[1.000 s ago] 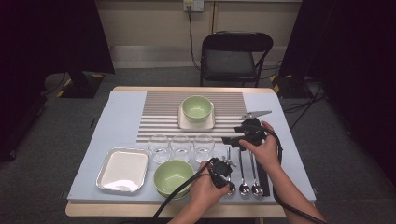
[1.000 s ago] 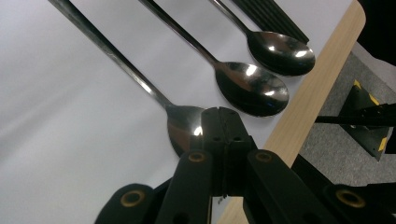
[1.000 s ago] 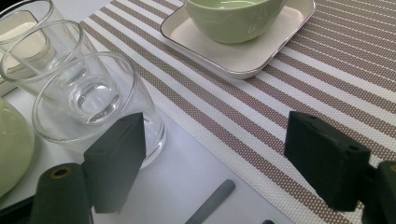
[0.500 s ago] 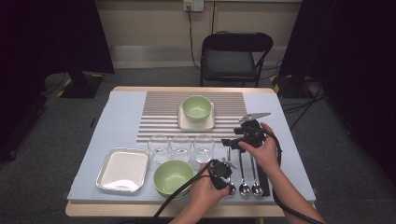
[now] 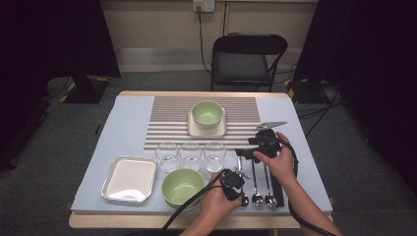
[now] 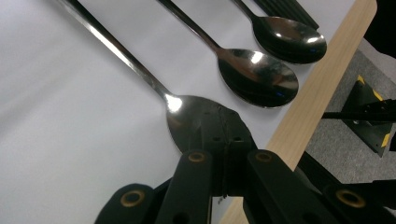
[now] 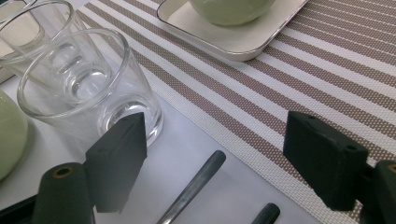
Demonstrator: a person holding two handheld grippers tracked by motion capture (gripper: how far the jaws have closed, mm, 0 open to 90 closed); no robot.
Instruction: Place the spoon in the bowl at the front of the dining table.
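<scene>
Your bench (image 5: 128, 118) carries a pale blue cover with a brown-and-white striped mat (image 5: 167, 123) at its far middle. On the mat a square white plate (image 5: 194, 130) bears a green bowl (image 5: 207, 113). Nearer you sit a metal tray (image 5: 129, 179), a second green bowl (image 5: 182, 187) and a row of three clear glasses (image 5: 191, 155).

Your left gripper (image 5: 235, 183) rests low at the near edge, its jaws shut tight together with their tips lying over the bowl of the leftmost spoon (image 6: 187, 119). That spoon is polished steel, mirror-bright, with a long slim handle that runs away from you across the blue cover; it lies flat, first in a row of three, with the middle spoon (image 6: 257, 74) and the outer spoon (image 6: 289, 42) just beside it, bowls toward the bench's wooden edge. Whether the jaws pinch it or only press on it, you cannot tell.

Your right gripper (image 5: 253, 150) hovers over the spoon handles (image 7: 194, 189), jaws wide with nothing between them, the nearest glass (image 7: 88, 88) just beside one pad.
</scene>
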